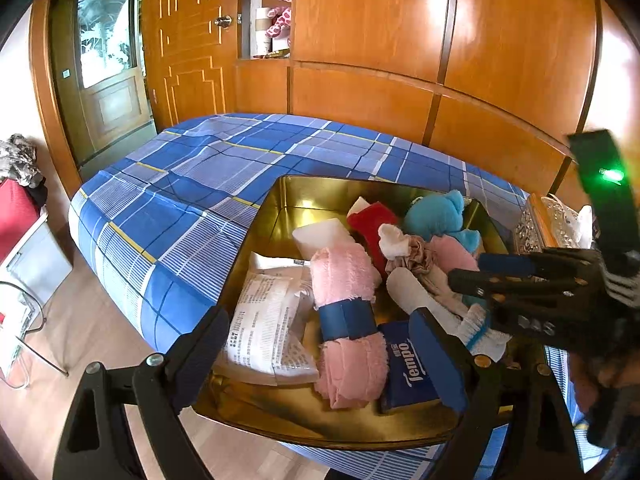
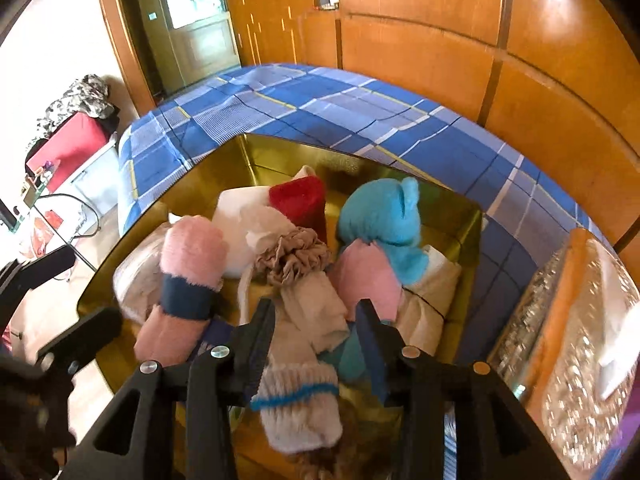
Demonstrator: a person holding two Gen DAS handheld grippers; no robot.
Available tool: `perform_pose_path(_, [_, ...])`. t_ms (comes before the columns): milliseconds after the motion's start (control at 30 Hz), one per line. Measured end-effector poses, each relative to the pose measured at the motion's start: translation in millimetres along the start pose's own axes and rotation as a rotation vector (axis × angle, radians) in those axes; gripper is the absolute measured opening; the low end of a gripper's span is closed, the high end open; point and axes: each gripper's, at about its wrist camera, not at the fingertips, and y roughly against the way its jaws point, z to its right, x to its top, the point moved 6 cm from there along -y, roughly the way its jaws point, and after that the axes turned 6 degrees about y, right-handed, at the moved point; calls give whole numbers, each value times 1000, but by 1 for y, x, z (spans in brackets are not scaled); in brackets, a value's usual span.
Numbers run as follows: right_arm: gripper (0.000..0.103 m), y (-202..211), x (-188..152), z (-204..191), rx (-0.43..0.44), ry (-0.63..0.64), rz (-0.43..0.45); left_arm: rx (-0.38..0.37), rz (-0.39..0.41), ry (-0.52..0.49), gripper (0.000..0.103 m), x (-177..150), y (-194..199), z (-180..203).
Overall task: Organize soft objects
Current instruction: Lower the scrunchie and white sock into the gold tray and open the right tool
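The right claw (image 2: 316, 344) stands part-open over the near end of the gold metal tin (image 2: 472, 232), its blue-padded jaws either side of a white ribbed sock with a blue stripe (image 2: 298, 404) and not pressing on it; the sock lies loose on the pile. This looks like a release, so the thing to do well is to part the jaws enough that the pads clear the knit, then lift straight away so no loop drags out with them. The left claw (image 1: 320, 356) hangs wide open and empty at the tin's near rim, above the dark blue Tempo tissue packet (image 1: 404, 364).

Just beyond the right claw's tips lie a crumpled beige stocking (image 2: 296, 256) and a pale pink cloth (image 2: 366, 276). To their left a fluffy pink rolled towel with a dark blue band (image 2: 188, 276) rests on a printed white plastic packet (image 1: 264, 324). Farther in sit a white foam block (image 2: 236, 216), a red plush piece (image 2: 300, 200) and a turquoise plush toy (image 2: 384, 216) against the far wall. The tin rests on a bed with a blue checked sheet (image 2: 280, 100).
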Motion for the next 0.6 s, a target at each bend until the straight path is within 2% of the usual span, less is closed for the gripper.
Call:
perform_pose_path(133, [42, 18, -10, -11, 4, 31, 67, 4, 9, 0, 94, 1, 2, 0])
perform_pose_path(233, [41, 9, -19, -16, -24, 62, 50, 1, 14, -2, 94, 1, 5, 2])
perform_pose_path(267, [38, 2, -21, -17, -38, 70, 33, 0, 15, -7, 94, 1, 5, 3])
perform_pose_path(400, [38, -17, -23, -12, -66, 54, 8, -5, 29, -16, 95, 1, 11, 9])
perform_pose_path(600, [40, 7, -23, -12, -43, 14, 58, -8, 45, -27, 99, 1, 17, 16])
